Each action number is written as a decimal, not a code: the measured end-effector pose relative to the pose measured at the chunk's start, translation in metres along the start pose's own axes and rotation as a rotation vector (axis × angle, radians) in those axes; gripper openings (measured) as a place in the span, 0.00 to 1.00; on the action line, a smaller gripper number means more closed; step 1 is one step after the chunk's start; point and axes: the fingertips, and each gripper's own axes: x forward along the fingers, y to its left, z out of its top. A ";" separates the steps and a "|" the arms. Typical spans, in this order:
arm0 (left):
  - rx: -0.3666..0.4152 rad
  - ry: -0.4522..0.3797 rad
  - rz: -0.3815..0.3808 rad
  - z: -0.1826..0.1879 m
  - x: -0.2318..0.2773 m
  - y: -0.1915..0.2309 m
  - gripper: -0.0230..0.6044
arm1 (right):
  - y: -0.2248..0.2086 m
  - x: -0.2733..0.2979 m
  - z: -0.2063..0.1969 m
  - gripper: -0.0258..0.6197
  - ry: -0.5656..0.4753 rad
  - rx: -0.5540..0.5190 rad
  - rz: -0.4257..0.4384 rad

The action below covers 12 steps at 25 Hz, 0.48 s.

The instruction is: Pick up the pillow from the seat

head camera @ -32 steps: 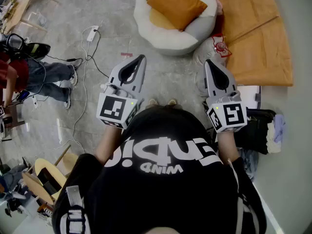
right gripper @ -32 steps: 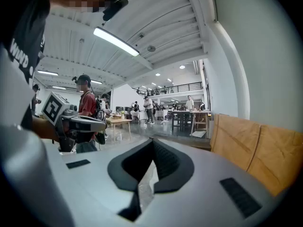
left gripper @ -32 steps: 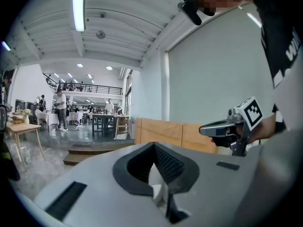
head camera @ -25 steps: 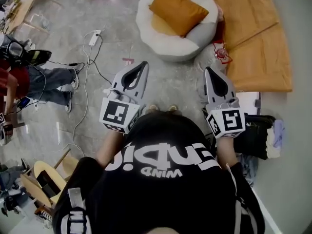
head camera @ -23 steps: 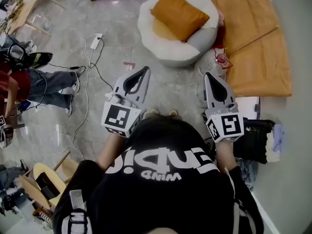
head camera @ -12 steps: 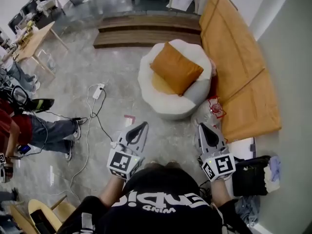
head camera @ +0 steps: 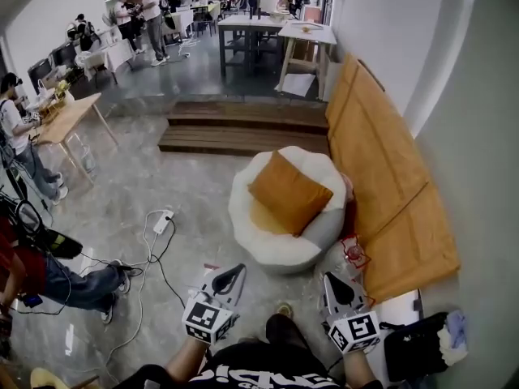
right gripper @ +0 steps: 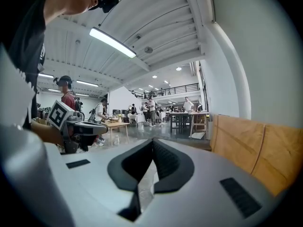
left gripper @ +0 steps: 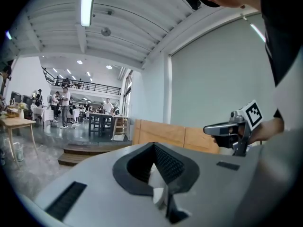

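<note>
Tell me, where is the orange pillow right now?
In the head view, the orange pillow lies on the round white seat in the middle of the picture, just left of the long orange panels on the right side.

So the pillow (head camera: 289, 191) is a plain orange square one, pretty plump, sitting right around the middle of the head view. It's turned so it reads like a diamond, one corner pointing to the top of the frame, and it lies on top of the seat (head camera: 272, 251), untouched. The seat's a round, puffy beanbag-looking thing, white on the left and front, grey on the right side, sitting on the floor.
</note>
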 end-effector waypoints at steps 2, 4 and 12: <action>0.002 -0.012 0.000 0.001 0.006 0.007 0.05 | -0.003 0.006 0.004 0.07 -0.009 -0.007 -0.003; 0.014 -0.013 -0.001 -0.001 0.014 0.012 0.05 | -0.009 0.011 0.006 0.07 -0.013 -0.006 -0.006; -0.006 0.007 -0.013 0.013 0.057 0.008 0.05 | -0.042 0.037 0.003 0.07 -0.009 0.014 0.001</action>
